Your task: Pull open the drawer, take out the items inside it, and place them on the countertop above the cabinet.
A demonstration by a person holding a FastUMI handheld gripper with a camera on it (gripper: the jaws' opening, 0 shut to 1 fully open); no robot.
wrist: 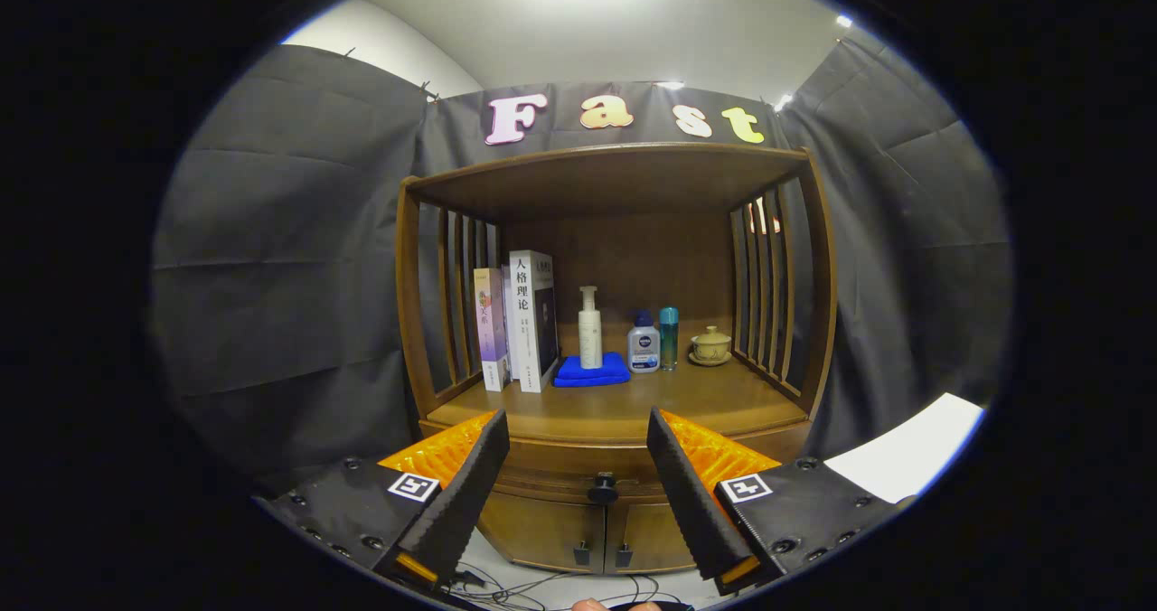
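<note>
A wooden cabinet [615,421] stands ahead of me against the black cloth wall. Its drawer [551,483] sits closed under the countertop [633,403], with a dark round knob [602,485] at its middle. My gripper [578,435] is open and holds nothing. The knob lies between the two fingers and some way beyond them. What the drawer holds is hidden. On the countertop stand upright books [520,322], a white pump bottle [589,328] on a folded blue cloth [592,371], a small white bottle [643,343], a teal bottle [668,337] and a lidded cup on a saucer [710,345].
Below the drawer are two small cabinet doors [601,539] with dark pulls. Cables [551,586] lie on the floor in front of the cabinet. A white surface [908,457] juts in at the right. Slatted side walls and a wooden roof enclose the countertop.
</note>
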